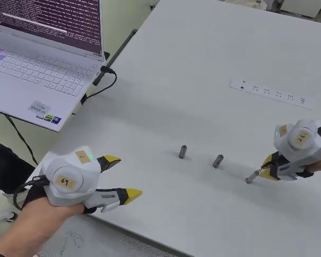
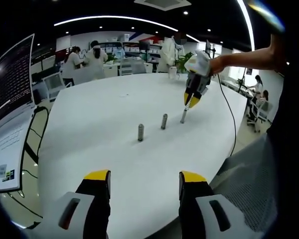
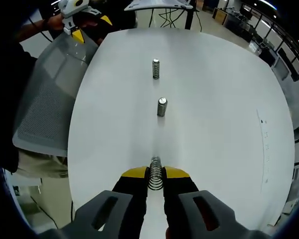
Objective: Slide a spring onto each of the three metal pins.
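Work surface is a broad white counter (image 1: pixel 203 64). Left gripper (image 1: pixel 122 176), white body with black, yellow-tipped jaws, sits at the near left edge of the counter in the head view. Its jaws are spread wide with nothing between them, and in the left gripper view (image 2: pixel 145 177) bare counter shows through the gap. Right gripper (image 1: pixel 268 170) is at the far right of the counter, angled down. Its jaws are clenched on a grey coil spring (image 3: pixel 155 172) that sits on a slim metal pin (image 1: pixel 251 179). The pin's free end pokes out past the jaws towards the counter, but contact with the surface cannot be told. Two more short metal pins stand upright on the counter between the grippers, well apart from both, each wrapped in a coil spring. The first upright pin (image 1: pixel 183 151) is nearer the left gripper. The second upright pin (image 1: pixel 218 160) is nearer the right gripper. From the right gripper view all three line up, with the held one nearest. An open silver laptop (image 1: pixel 43 59) with its black cable (image 1: pixel 104 80) lies on a lower surface to the upper left. A white power strip (image 1: pixel 271 93) lies on the counter at the upper right.
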A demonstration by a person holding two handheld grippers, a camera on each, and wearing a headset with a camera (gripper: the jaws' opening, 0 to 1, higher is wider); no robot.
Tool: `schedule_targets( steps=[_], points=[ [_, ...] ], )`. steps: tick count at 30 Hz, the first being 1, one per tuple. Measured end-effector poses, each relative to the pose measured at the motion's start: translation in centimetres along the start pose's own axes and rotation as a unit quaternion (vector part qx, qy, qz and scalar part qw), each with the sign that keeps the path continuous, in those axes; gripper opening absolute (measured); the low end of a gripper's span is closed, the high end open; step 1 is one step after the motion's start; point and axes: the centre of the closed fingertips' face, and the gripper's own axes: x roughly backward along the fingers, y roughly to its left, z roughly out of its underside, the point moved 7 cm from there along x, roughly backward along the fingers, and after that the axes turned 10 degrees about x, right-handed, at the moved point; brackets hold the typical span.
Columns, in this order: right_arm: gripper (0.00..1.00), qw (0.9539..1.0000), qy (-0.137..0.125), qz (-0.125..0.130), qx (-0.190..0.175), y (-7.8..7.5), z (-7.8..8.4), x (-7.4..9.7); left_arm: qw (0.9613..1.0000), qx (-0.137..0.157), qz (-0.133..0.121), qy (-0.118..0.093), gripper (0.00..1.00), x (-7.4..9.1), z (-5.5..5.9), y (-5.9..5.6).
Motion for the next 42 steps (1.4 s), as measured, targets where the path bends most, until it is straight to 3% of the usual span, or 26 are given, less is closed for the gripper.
schedule_targets(
  steps=[23,42],
  points=[
    [0.09,0.999,0.027,-0.017,0.03,-0.1,-0.5,-1.3,1.0,0.008,-0.004,0.0,0.5,0.3,0.4,0.4],
    [0.09,0.9965,0.053,-0.034,0.056,-0.1,-0.6,-3.4,0.9999,0.01,-0.006,-0.002,0.5,0.5,0.1,0.4]
  ],
)
